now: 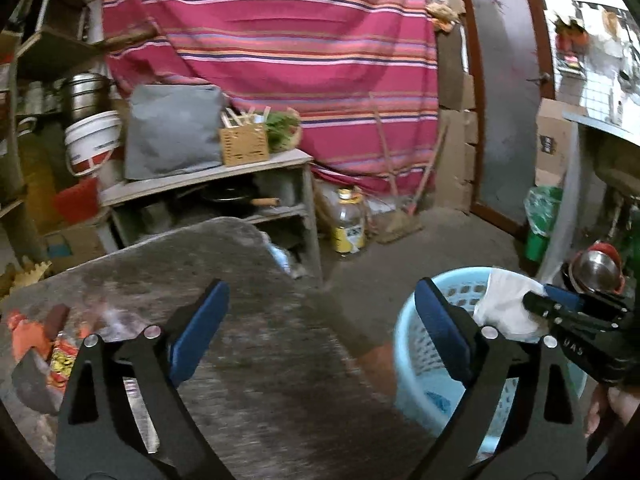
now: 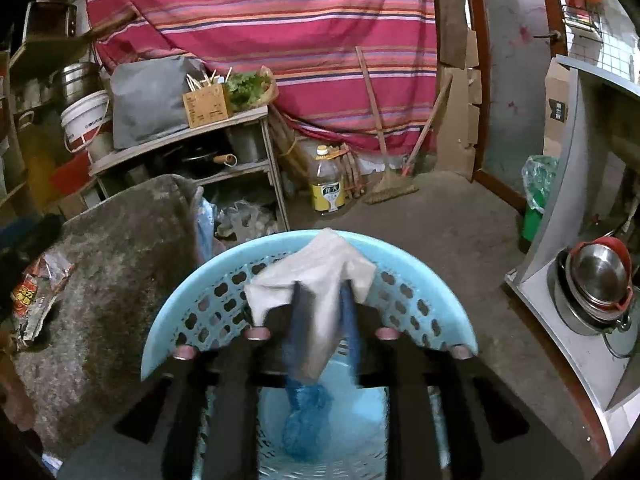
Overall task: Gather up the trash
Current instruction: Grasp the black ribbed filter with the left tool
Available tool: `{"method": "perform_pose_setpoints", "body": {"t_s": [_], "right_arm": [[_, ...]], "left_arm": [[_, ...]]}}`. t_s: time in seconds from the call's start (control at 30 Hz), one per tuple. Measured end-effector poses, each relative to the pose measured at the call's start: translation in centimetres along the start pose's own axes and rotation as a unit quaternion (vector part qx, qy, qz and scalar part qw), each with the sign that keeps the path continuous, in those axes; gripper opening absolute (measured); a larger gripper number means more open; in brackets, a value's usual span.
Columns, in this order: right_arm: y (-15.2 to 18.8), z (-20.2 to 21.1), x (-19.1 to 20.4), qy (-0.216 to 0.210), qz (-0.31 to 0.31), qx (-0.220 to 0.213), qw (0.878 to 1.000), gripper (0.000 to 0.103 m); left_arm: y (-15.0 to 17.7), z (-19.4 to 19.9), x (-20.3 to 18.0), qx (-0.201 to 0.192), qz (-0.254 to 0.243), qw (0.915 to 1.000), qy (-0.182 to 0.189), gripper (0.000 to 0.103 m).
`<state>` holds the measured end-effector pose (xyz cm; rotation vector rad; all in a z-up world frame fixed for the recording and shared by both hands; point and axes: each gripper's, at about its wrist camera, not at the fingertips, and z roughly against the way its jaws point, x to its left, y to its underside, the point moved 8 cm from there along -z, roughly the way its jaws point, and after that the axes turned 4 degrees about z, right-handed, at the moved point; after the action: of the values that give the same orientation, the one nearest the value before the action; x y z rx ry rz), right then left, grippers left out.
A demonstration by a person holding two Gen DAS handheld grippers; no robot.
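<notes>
On the table (image 1: 248, 344), at nine o'clock of our left tongs (image 1: 320, 312), the red snack wrappers (image 1: 56, 344) wait uncollected; those tongs stand spread and empty. At three o'clock, our right tongs (image 2: 322, 300) hang over the light blue basket (image 2: 224, 292), parted with the white paper (image 2: 324, 276) draped loosely between them. It may snag on a finger or catch the rim instead of dropping. Inside lies a crumpled blue bag (image 2: 306, 416).

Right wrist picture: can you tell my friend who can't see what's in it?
The right claw hangs over a light blue basket with a white crumpled paper between its fingers. Blue trash lies in the basket's bottom, and snack wrappers lie on a grey table at left.
</notes>
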<state>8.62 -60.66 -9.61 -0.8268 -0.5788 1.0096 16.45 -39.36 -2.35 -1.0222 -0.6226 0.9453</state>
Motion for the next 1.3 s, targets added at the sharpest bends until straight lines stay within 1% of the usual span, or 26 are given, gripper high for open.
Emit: {"method": "perform_pose_setpoints", "body": {"t_s": [0.03, 0.1, 0.17, 0.3, 0.4, 0.5, 0.6, 0.73, 0.8, 0.87, 0.9, 1.03, 1.2, 1.3], "right_arm": [[0.0, 0.0, 0.2, 0.006, 0.000, -0.003, 1.000, 0.072], [-0.1, -0.1, 0.4, 0.016, 0.001, -0.001, 1.000, 0.074], [-0.2, -0.2, 0.6, 0.017, -0.004, -0.001, 1.000, 0.074], [-0.9, 0.4, 1.5, 0.022, -0.006, -0.016, 1.000, 0.084], [-2.1, 1.6, 3.8, 0.017, 0.003, -0.043, 0.999, 0.089], [-2.9, 2.2, 7.1, 0.003, 0.017, -0.060, 0.998, 0.091], [-3.3, 2.1, 10.5, -0.016, 0.031, -0.064, 0.997, 0.091], [-3.3, 1.6, 16.3, -0.041, 0.066, -0.061, 0.995, 0.091], [-3.1, 1.3, 18.7, -0.050, 0.078, -0.057, 0.994, 0.091], [-2.8, 1.0, 20.4, -0.058, 0.087, -0.052, 0.993, 0.091], [-2.6, 0.6, 21.8, -0.063, 0.095, -0.048, 0.992, 0.091], [-1.8, -0.7, 25.2, -0.070, 0.121, -0.031, 0.990, 0.091], [-1.1, -1.8, 27.7, -0.079, 0.125, -0.017, 0.989, 0.091], [-1.1, -2.3, 29.2, -0.087, 0.116, -0.013, 0.989, 0.092]], "left_arm": [[0.0, 0.3, 0.8, -0.001, 0.002, 1.0000, -0.006, 0.092], [-0.1, 0.7, 2.3, -0.001, 0.005, 0.9998, -0.017, 0.093], [0.0, 1.0, 3.8, -0.002, 0.007, 0.9996, -0.029, 0.094], [0.1, 2.3, 7.4, -0.006, 0.019, 0.9985, -0.051, 0.096], [0.2, 3.4, 10.5, -0.009, 0.027, 0.9971, -0.071, 0.098], [0.4, 4.4, 14.4, -0.010, 0.036, 0.9944, -0.099, 0.098], [1.1, 5.2, 17.8, -0.006, 0.050, 0.9915, -0.120, 0.098], [2.5, 5.7, 23.4, 0.002, 0.066, 0.9841, -0.165, 0.098], [3.5, 5.8, 26.5, 0.008, 0.077, 0.9794, -0.186, 0.098], [4.6, 6.0, 28.7, 0.015, 0.091, 0.9755, -0.200, 0.098], [5.3, 5.8, 30.3, 0.023, 0.100, 0.9723, -0.210, 0.098], [7.3, 4.7, 34.4, 0.053, 0.114, 0.9627, -0.240, 0.098], [9.8, 2.9, 37.6, 0.099, 0.133, 0.9536, -0.251, 0.098], [10.9, 2.0, 38.0, 0.120, 0.142, 0.9501, -0.251, 0.098]]}}
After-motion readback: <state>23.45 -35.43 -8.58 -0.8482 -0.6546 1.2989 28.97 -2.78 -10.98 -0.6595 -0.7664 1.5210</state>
